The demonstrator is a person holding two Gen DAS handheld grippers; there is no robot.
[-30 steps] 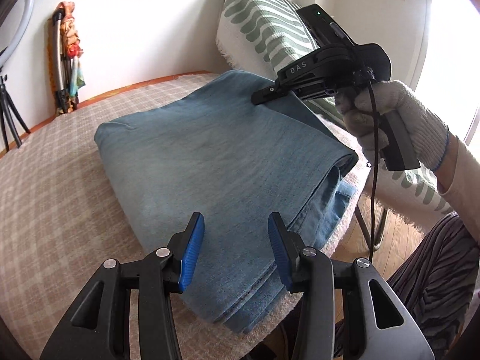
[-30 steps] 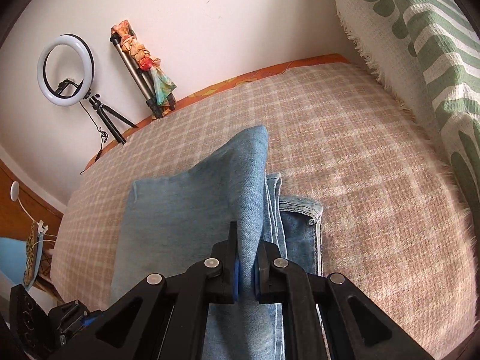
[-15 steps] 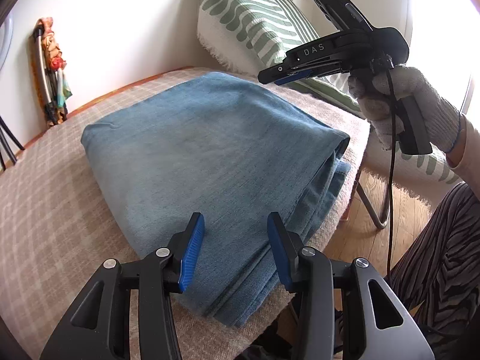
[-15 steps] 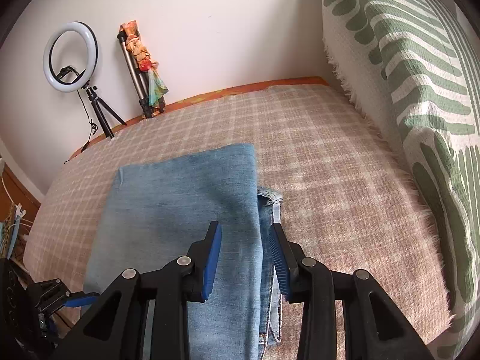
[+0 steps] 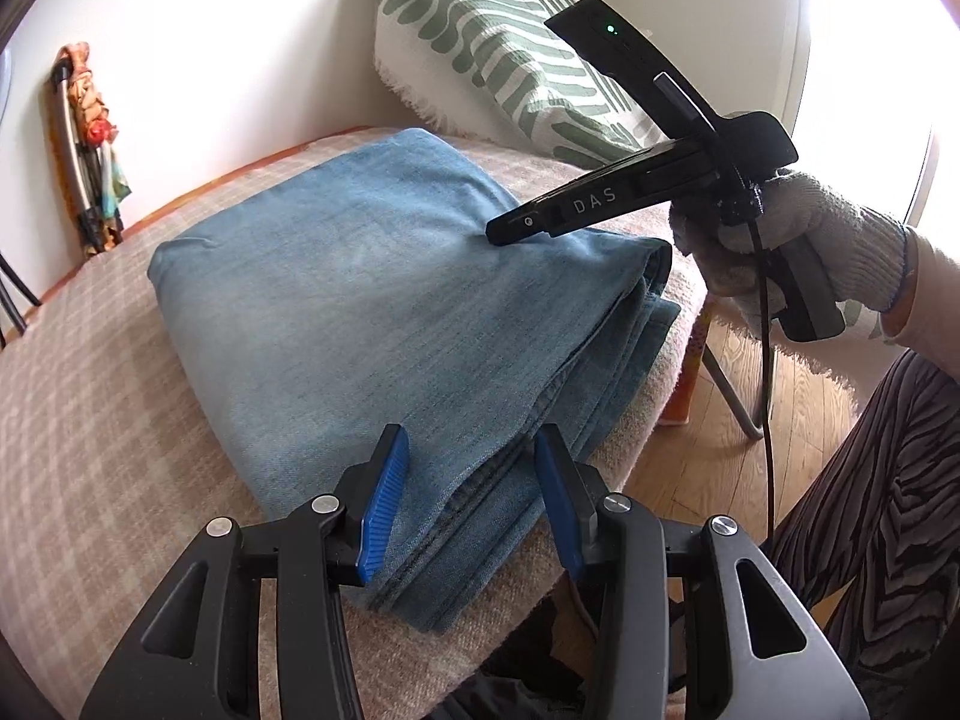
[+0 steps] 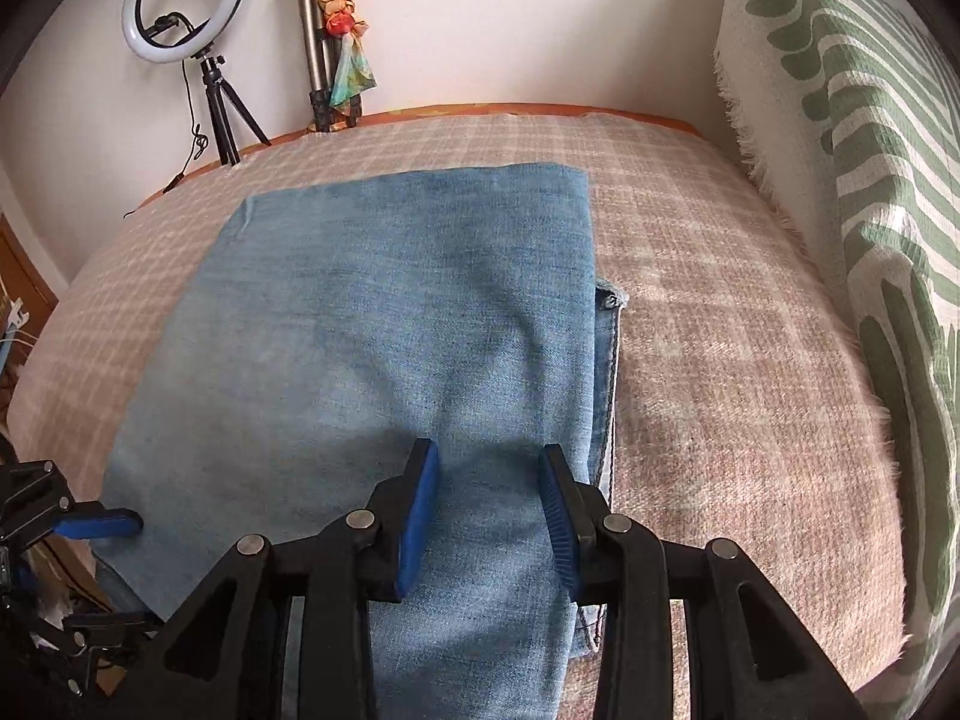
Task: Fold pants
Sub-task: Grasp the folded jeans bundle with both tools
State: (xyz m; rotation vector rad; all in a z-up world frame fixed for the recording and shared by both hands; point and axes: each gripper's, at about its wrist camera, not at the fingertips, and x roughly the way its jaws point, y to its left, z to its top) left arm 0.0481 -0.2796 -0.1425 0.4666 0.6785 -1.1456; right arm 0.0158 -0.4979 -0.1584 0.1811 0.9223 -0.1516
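Our folded blue jeans [image 5: 384, 300] flat on the plaid-covered bed [image 6: 720, 360], near its front edge, our left claw [image 5: 468, 492] and right claw [image 6: 489, 510] both gaping, gripping nothing, green-striped cushion [image 6: 870, 180] alongside.

The light-blue denim pants [image 6: 384, 324] lie folded into a flat rectangular stack on the beige checked blanket [image 6: 720, 360]; hem layers show along the right edge.
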